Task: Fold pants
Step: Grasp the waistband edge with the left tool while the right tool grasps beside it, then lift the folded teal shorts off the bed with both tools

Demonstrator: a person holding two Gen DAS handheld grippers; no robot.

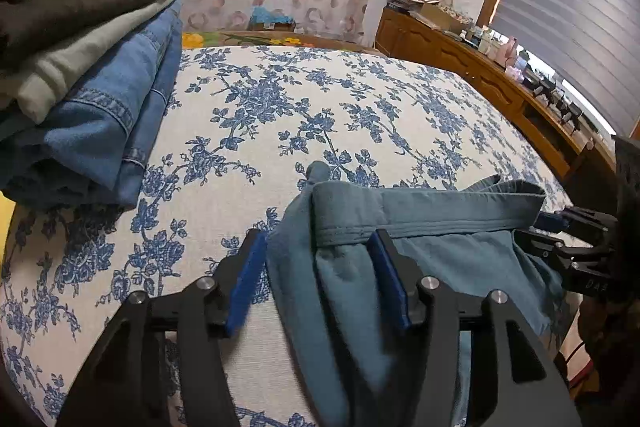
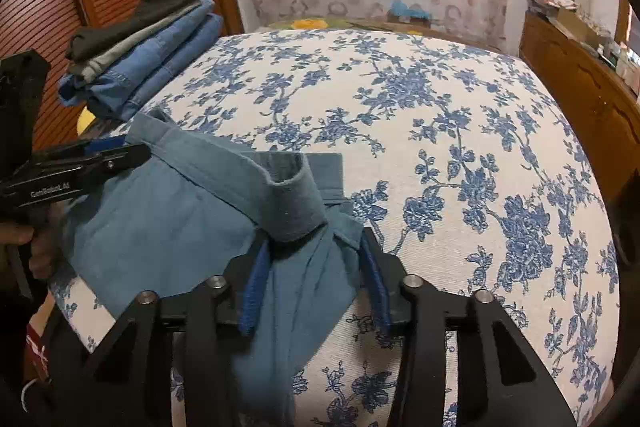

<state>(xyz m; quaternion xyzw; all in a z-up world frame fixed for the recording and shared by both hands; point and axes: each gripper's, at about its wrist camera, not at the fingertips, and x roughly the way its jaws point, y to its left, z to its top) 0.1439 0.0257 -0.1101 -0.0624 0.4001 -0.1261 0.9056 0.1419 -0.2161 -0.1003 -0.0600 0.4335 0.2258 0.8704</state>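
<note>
With both my left gripper (image 1: 318,247) and right gripper (image 2: 314,255) spread wide around the teal pants' (image 2: 168,219) waistband at the floral bed's (image 2: 440,115) near edge, the loose cloth could slide off.

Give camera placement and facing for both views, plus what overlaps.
Left wrist: sits on the left hand-held gripper, looking across the floral bed at the teal pants waistband; its fingers straddle the cloth, right hand-held gripper at the right edge.
Right wrist: sits on the right hand-held gripper, same facing; left hand-held gripper and the person's hand at left.
Shared: pants, bed, folded clothes stack, wooden dresser.
</note>
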